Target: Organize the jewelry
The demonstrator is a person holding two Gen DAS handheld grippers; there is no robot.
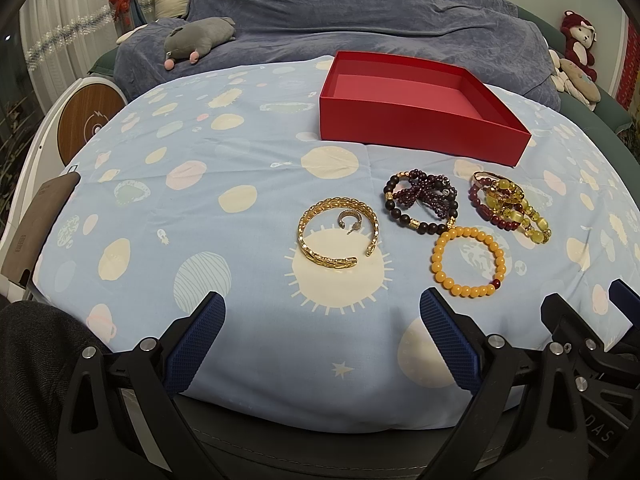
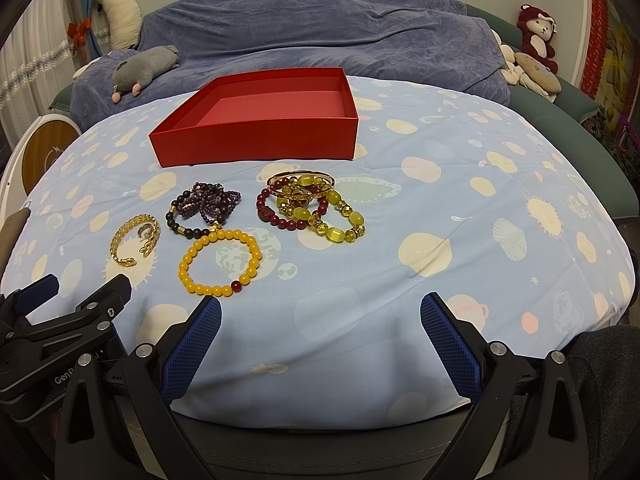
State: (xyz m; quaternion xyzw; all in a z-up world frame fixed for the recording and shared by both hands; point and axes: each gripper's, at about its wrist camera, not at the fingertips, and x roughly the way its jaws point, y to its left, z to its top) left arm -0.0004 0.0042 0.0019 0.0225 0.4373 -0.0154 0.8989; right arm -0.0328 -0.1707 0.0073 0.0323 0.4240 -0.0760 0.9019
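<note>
A red open box (image 1: 420,120) (image 2: 256,128) stands at the back of the blue patterned cloth, nothing visible inside. In front of it lie a gold cuff (image 1: 338,236) (image 2: 134,244) with a small silver ring (image 1: 351,218) inside it, a dark and purple bead bunch (image 1: 422,202) (image 2: 204,208), an orange bead bracelet (image 1: 468,262) (image 2: 222,262), and a pile of red, yellow and gold bracelets (image 1: 510,206) (image 2: 312,206). My left gripper (image 1: 322,312) is open, near the front edge below the cuff. My right gripper (image 2: 320,314) is open, right of the orange bracelet.
The blue cloth (image 1: 200,184) (image 2: 460,208) covers a rounded table with room to the left and right of the jewelry. Behind is a sofa under a grey-blue throw (image 1: 360,16) with a grey plush toy (image 1: 196,40). A brown flat item (image 1: 40,224) lies at the left edge.
</note>
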